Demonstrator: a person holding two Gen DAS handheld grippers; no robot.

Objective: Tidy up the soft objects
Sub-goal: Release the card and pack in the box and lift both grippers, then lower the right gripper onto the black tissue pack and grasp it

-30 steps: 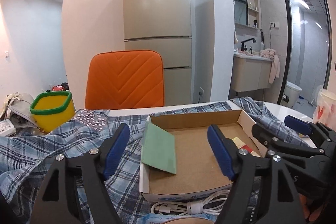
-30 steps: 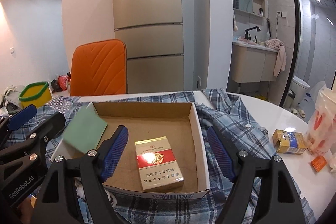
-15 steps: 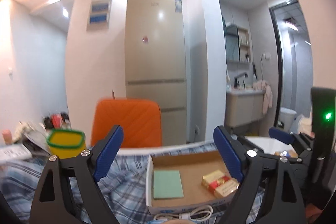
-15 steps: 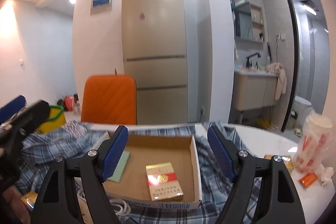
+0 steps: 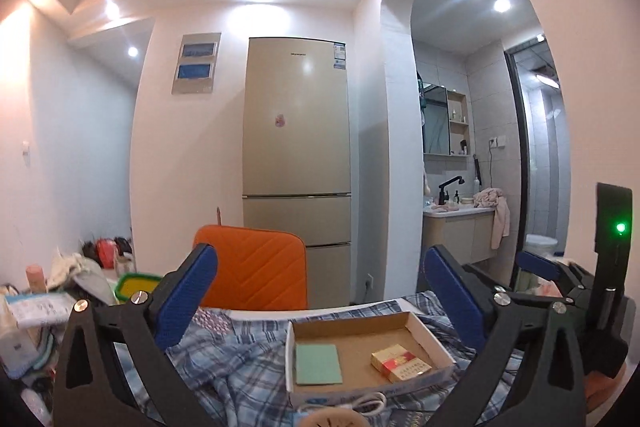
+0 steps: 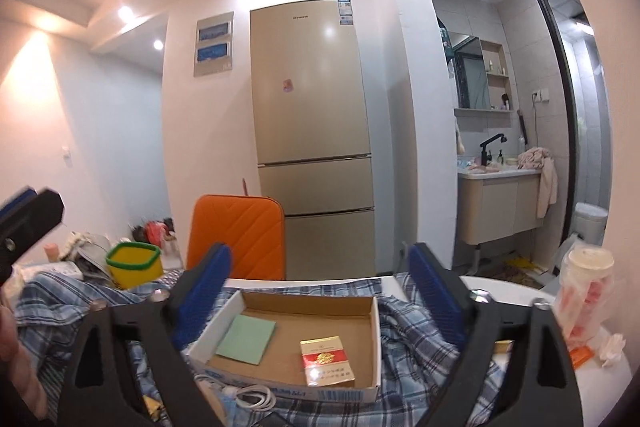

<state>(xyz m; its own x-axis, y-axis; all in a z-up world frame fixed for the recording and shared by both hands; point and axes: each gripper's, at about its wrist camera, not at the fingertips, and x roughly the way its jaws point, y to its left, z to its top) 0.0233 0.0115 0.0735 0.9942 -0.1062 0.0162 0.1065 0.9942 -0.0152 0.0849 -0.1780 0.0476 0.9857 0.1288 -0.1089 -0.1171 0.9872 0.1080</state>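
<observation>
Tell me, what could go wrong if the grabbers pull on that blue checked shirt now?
The cardboard box sits on the plaid shirt, so tugging the cloth might tip it and spill the cigarette pack and green pad. The white cable by the box could snag. Both grippers are open and empty.

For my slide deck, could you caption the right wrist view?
Open right gripper hovers above a cardboard box holding a cigarette pack and green pad, on plaid cloth.

home; fridge [image 5: 296, 147], bathroom sink [image 6: 498, 171], orange chair [image 6: 236, 235]
</observation>
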